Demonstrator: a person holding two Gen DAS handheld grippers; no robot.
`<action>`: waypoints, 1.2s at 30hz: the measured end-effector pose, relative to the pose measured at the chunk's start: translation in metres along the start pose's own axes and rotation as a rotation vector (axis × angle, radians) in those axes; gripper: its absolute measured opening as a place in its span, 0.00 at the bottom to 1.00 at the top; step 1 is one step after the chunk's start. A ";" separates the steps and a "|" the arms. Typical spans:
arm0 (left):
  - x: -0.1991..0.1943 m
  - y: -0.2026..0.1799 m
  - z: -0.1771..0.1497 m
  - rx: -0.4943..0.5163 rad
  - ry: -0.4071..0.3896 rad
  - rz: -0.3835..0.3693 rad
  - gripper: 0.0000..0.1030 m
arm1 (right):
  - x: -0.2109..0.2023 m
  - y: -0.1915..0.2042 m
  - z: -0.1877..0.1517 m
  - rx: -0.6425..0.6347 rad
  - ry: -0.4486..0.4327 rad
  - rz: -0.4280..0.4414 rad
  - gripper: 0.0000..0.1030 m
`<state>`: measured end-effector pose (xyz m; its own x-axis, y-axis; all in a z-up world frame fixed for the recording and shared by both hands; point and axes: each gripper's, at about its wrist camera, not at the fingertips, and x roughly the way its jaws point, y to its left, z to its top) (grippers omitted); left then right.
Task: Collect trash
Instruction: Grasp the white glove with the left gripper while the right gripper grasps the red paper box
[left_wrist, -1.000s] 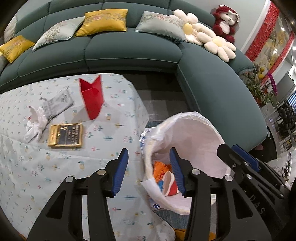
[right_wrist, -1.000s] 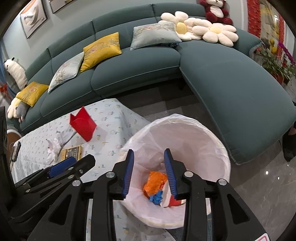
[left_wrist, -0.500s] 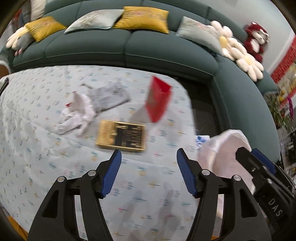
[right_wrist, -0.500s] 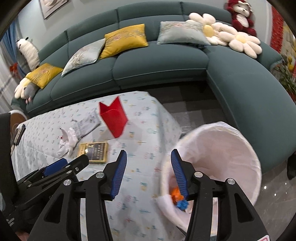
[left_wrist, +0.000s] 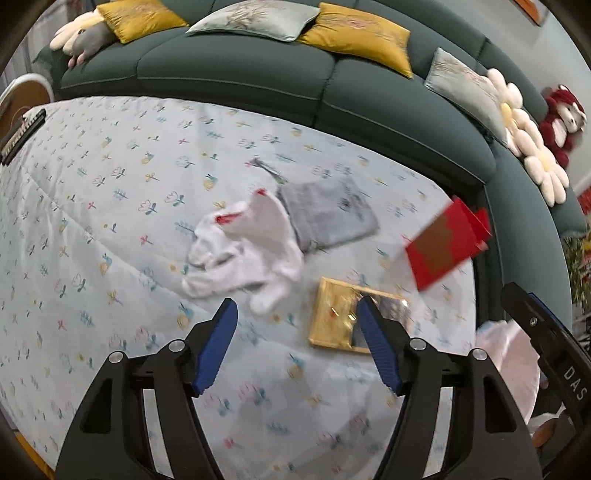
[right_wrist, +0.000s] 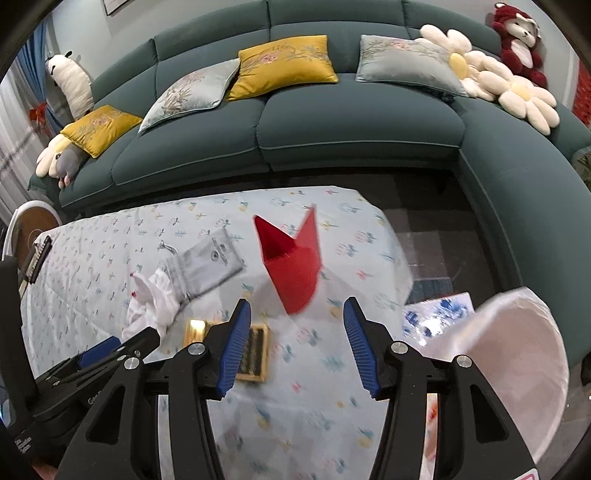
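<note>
On the floral tablecloth (left_wrist: 110, 192) lie a crumpled white tissue (left_wrist: 243, 254), a grey pouch (left_wrist: 328, 214), a gold box (left_wrist: 351, 317) and an open red carton (left_wrist: 443, 247). My left gripper (left_wrist: 295, 332) is open and empty, just short of the tissue and the gold box. My right gripper (right_wrist: 295, 332) is open and empty, in front of the red carton (right_wrist: 291, 262), with the gold box (right_wrist: 255, 350) by its left finger. The tissue (right_wrist: 155, 302) and pouch (right_wrist: 207, 262) lie further left. The white-lined trash bin (right_wrist: 517, 354) stands at the table's right end.
A dark green curved sofa (right_wrist: 354, 122) with cushions and plush toys wraps behind the table. A dark remote-like object (left_wrist: 20, 133) lies at the table's far left edge. A blue-patterned wrapper (right_wrist: 436, 314) sits beside the bin. The bin's edge also shows in the left wrist view (left_wrist: 509, 354).
Both grippers have swung left from above the trash bin to over the table and opened wider. The tissue, gold box and red carton are now nearer.
</note>
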<state>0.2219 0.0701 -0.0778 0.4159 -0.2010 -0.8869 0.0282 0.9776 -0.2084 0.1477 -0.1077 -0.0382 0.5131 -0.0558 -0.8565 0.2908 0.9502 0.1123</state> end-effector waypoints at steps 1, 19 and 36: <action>0.003 0.002 0.003 -0.005 0.002 0.002 0.63 | 0.005 0.003 0.003 -0.001 0.002 0.000 0.50; 0.063 0.028 0.034 -0.049 0.051 0.012 0.41 | 0.071 0.023 0.025 -0.033 0.029 -0.035 0.32; -0.005 0.010 0.027 -0.003 -0.049 -0.005 0.09 | 0.014 0.019 0.021 -0.029 -0.034 -0.011 0.18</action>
<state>0.2450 0.0826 -0.0643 0.4595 -0.2026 -0.8648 0.0273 0.9764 -0.2142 0.1772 -0.0964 -0.0374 0.5376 -0.0763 -0.8398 0.2733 0.9579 0.0880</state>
